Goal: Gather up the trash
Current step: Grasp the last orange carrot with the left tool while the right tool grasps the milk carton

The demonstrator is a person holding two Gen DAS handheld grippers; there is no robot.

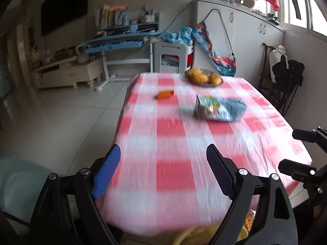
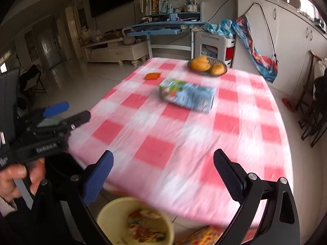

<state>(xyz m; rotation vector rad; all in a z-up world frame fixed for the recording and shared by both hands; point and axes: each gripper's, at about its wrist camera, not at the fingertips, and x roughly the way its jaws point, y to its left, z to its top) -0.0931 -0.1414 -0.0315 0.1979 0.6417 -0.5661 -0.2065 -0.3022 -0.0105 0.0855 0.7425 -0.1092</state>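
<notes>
the left gripper (image 1: 163, 169) hangs over the near edge of the table (image 1: 173, 138), its jaws spread wide with only the red-and-white checked cloth showing between them. a hand (image 2: 14, 179) wraps its handle, seen from the right wrist view. below the near edge stands a yellow bin (image 2: 106, 214), already holding several crumpled wrappers, so part of the job looks done.

further across the cloth, toward the far left corner, lies a small orange packet (image 1: 164, 94), flat, its long axis running roughly along the far edge, one darker end pointing left. right of it and nearer the middle sits a blue-and-green bag (image 1: 219, 108), a soft flattish pack lying on its side; its long axis runs left to right, slightly slanted, with the greener printed end toward the left edge. behind it, at the far edge, a dark bowl (image 1: 204, 84) of yellow-orange fruit (image 1: 199, 75) stands well apart from both; that is probably not trash.

the right gripper (image 2: 163, 171) also hovers at the near edge, jaws wide and empty, the bin just below it.

both views are smeared with motion blur, so fine detail on the packs is unclear. my reading: this is the gap between pickups, both tools free. the next move calls for a reach across the cloth to the bag or the packet, with the jaws set across its short side, a grip, and a carry to the bin.
</notes>
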